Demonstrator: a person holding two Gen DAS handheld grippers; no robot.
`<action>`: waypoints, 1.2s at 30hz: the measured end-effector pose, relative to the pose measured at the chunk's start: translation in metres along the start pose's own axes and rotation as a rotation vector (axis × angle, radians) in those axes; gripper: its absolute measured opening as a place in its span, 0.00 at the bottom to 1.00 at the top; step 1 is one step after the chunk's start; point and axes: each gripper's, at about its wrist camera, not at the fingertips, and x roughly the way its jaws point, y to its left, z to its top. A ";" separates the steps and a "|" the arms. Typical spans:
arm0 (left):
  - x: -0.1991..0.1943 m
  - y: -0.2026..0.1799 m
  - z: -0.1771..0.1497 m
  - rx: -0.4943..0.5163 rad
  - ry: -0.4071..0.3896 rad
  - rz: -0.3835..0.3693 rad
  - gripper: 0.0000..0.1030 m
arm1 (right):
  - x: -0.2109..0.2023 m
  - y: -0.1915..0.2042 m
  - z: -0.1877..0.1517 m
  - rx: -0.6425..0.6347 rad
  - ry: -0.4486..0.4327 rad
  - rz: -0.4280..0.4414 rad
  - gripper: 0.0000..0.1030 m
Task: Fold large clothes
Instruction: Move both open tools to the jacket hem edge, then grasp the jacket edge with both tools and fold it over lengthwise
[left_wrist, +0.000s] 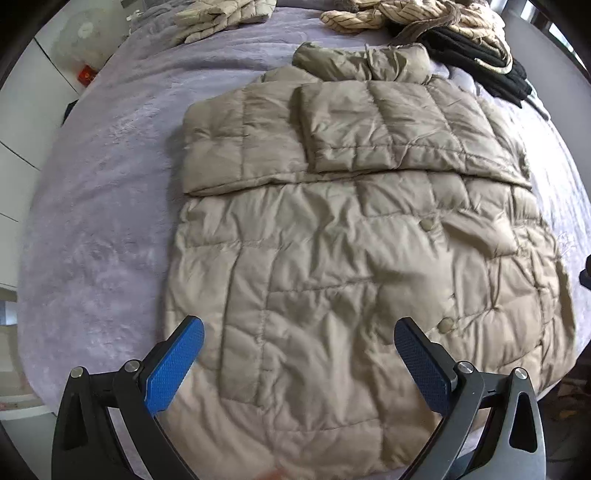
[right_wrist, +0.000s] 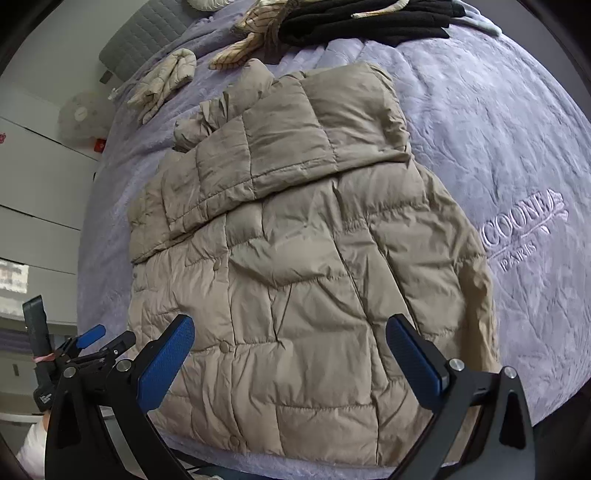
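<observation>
A beige quilted puffer jacket lies flat on a lilac bedspread, both sleeves folded across its upper part, collar at the far end. It also shows in the right wrist view. My left gripper is open and empty, hovering over the jacket's near hem. My right gripper is open and empty above the hem further right. The left gripper also appears at the lower left of the right wrist view.
More clothes lie at the far end of the bed: a cream padded garment, a striped cream garment and black clothing. The bedspread carries embroidered lettering. White cabinets stand at the left.
</observation>
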 end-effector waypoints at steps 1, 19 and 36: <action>0.001 0.005 -0.004 -0.011 0.009 0.006 1.00 | 0.001 0.000 -0.001 0.004 0.008 0.003 1.00; 0.012 0.053 -0.051 -0.075 0.083 -0.095 1.00 | 0.017 -0.051 -0.027 0.251 0.145 0.082 1.00; 0.045 0.148 -0.156 -0.487 0.266 -0.408 1.00 | -0.039 -0.171 -0.091 0.572 0.022 0.084 1.00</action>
